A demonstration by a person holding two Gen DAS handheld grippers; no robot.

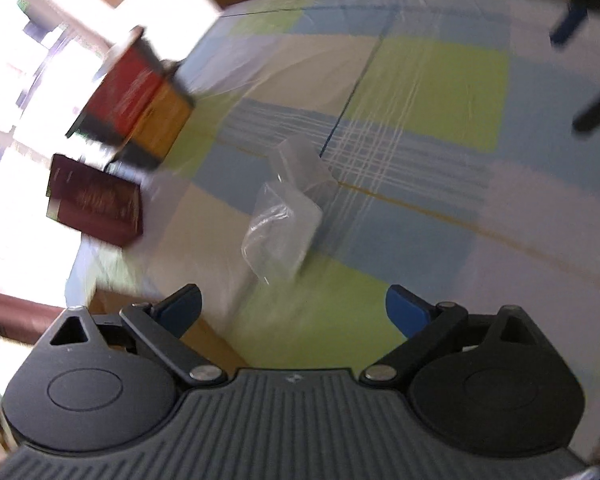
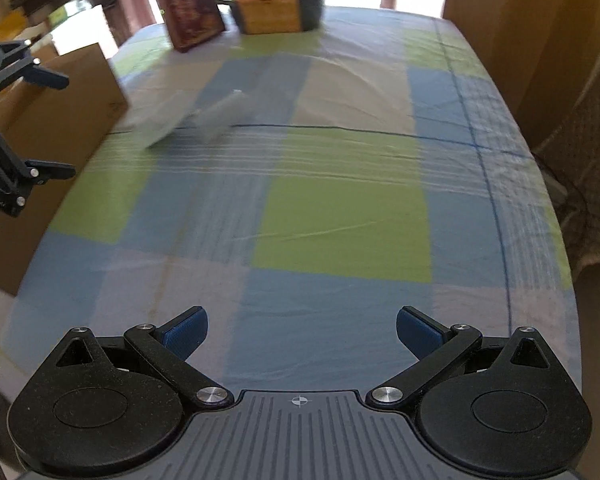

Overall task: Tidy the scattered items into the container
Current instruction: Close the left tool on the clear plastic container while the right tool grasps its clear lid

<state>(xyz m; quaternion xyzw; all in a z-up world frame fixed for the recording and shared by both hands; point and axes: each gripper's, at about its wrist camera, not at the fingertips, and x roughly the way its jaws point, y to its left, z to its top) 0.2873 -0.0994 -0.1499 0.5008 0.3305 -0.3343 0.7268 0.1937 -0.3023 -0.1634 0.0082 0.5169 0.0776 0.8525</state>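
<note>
On checked cloth (image 2: 340, 220), clear packets (image 1: 284, 216), both grippers empty

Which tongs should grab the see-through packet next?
Probably left. The left tongs are open with the packet lying just ahead of them. The right tongs, also open, see the packet far across the cloth.

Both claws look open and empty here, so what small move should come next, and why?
Probably ease the left claw forward and down toward the clear plastic packets lying on the checked cloth. It is open, holds nothing, and the packets sit just ahead of its fingers. The right claw has only bare cloth before it. The frames are blurred, so the packets' exact edges are unclear.
</note>
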